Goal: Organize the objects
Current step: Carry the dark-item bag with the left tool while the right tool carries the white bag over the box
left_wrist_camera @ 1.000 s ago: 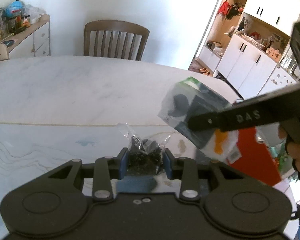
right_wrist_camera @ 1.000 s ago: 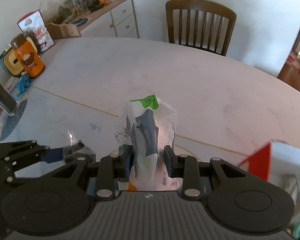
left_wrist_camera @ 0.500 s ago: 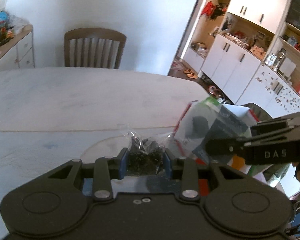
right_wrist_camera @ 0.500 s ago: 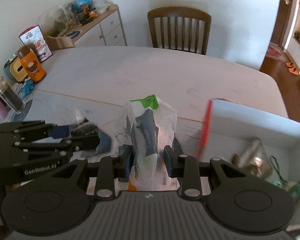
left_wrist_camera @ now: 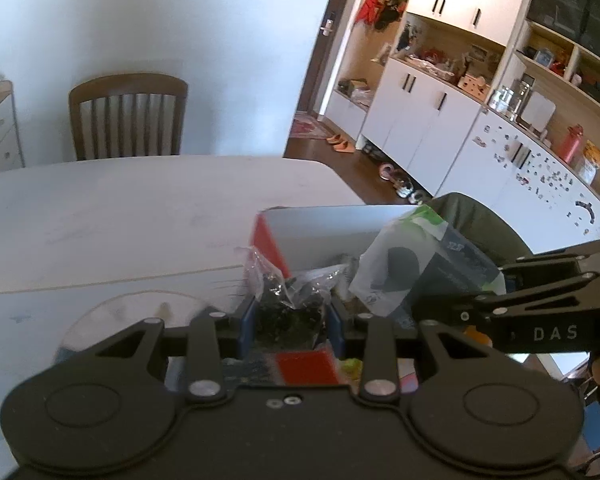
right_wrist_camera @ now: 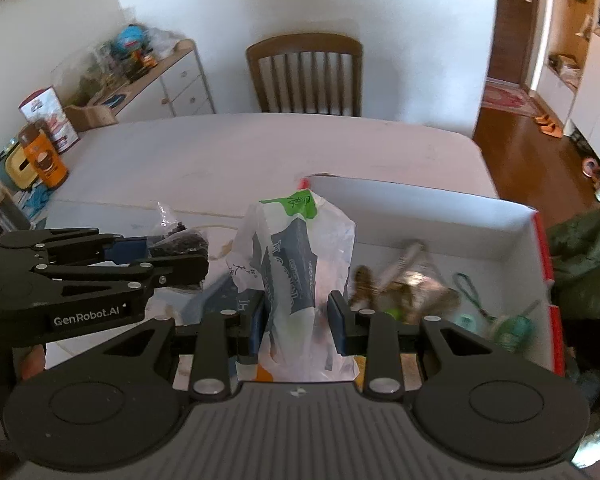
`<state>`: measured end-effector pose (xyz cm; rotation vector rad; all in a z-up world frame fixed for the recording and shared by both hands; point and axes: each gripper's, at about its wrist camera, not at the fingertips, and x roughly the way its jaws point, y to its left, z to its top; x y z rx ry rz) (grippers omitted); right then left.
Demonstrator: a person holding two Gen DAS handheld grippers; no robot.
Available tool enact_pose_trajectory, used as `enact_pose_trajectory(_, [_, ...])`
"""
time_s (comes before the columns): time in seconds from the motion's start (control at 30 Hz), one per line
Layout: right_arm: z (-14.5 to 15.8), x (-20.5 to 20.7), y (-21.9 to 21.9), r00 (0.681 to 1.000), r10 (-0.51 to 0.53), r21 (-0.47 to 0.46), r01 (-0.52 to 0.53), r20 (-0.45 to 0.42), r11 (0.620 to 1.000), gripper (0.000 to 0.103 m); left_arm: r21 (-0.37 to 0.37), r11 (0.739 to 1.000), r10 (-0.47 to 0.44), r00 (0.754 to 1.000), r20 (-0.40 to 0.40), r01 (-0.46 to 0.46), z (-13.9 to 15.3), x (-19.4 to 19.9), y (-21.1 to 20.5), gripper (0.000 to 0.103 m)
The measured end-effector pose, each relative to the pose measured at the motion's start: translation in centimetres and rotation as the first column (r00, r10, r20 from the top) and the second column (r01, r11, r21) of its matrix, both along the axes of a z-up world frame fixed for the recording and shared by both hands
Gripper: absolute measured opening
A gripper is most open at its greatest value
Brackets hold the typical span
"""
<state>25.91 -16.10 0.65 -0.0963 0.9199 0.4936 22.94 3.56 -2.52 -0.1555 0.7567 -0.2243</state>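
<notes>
My left gripper (left_wrist_camera: 291, 320) is shut on a small clear bag of black bits (left_wrist_camera: 290, 300), held at the near left corner of a red-and-white box (left_wrist_camera: 320, 228). In the right wrist view the same bag of black bits (right_wrist_camera: 178, 240) shows in the left gripper (right_wrist_camera: 196, 264) at left. My right gripper (right_wrist_camera: 298, 316) is shut on a white plastic bag with a dark blue and green packet inside (right_wrist_camera: 300, 256), over the box (right_wrist_camera: 420, 204). That white bag (left_wrist_camera: 416, 268) hangs right of my left gripper. Several small items (right_wrist_camera: 412, 292) lie in the box.
The box sits at the right end of a pale table (right_wrist_camera: 240, 152). A wooden chair (right_wrist_camera: 304, 74) stands behind it. An orange jar (right_wrist_camera: 44, 152) and other containers line the table's left edge. A green jacket (right_wrist_camera: 584, 264) lies right of the box; white cupboards (left_wrist_camera: 420, 120) stand beyond.
Both grippers have swung right with their bags still held. The box, earlier at the right edge, is now straight ahead under both bags.
</notes>
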Motion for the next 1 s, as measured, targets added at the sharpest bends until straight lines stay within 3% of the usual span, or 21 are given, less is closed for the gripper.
enact_pose_trajectory(0.53, [-2.2, 3.3, -11.5, 0.984, -0.175, -0.016, 0.175, 0.016, 0.984, 0.032, 0.055, 0.996, -0.064, 0.997, -0.053, 0.067, -2.5, 2.8, -8.5, 0.035])
enact_pose_trajectory(1.0, [-5.2, 8.6, -11.7, 0.983, -0.182, -0.004, 0.182, -0.014, 0.983, 0.032, 0.132, 0.986, -0.077, 0.984, -0.158, 0.098, -6.4, 6.8, -12.4, 0.035])
